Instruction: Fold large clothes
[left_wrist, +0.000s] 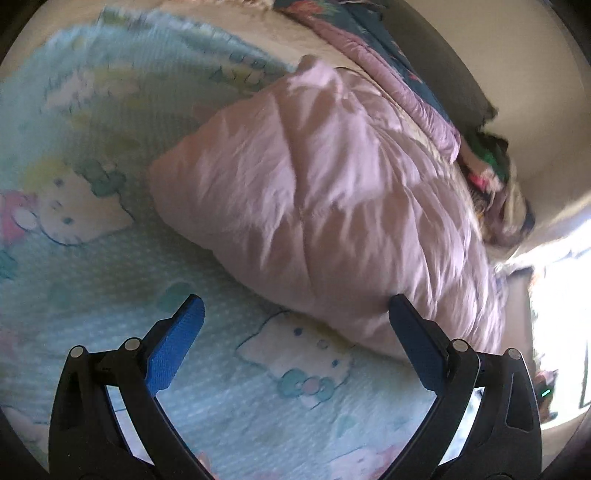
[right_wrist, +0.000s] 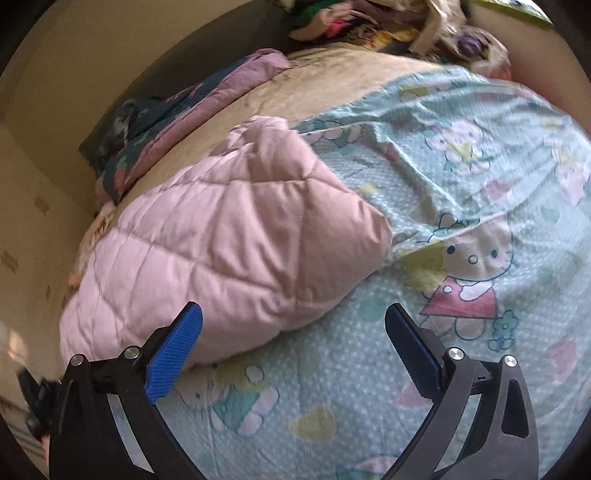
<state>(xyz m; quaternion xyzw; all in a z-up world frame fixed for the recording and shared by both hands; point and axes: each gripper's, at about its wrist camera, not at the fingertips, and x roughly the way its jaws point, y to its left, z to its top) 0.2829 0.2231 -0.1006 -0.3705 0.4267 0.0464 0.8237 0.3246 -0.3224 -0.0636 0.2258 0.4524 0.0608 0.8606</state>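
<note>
Left wrist view shows a big pink puffy jacket (left_wrist: 325, 206) lying in a folded heap on a bed. The bed has a light blue sheet (left_wrist: 92, 147) with little cartoon cats on it. The left gripper (left_wrist: 295, 347) has its two blue fingers spread wide apart, and nothing is between them. Its right finger sits just beside the near edge of the jacket; it may be touching the cloth, but the picture is too blurry to be sure.

Right wrist view shows the same pink jacket (right_wrist: 221, 236) from the other side, with its stitched squares easy to see. The right gripper (right_wrist: 293, 350) is also spread wide and holds nothing. Its left finger is right by the jacket's lower edge, and its right finger hangs over the blue sheet (right_wrist: 461, 177).

Behind the jacket lies a dark flowery blanket (right_wrist: 155, 122) with a purple edge. Far back there is a messy pile of colourful clothes (right_wrist: 369, 22) at the end of the bed.
</note>
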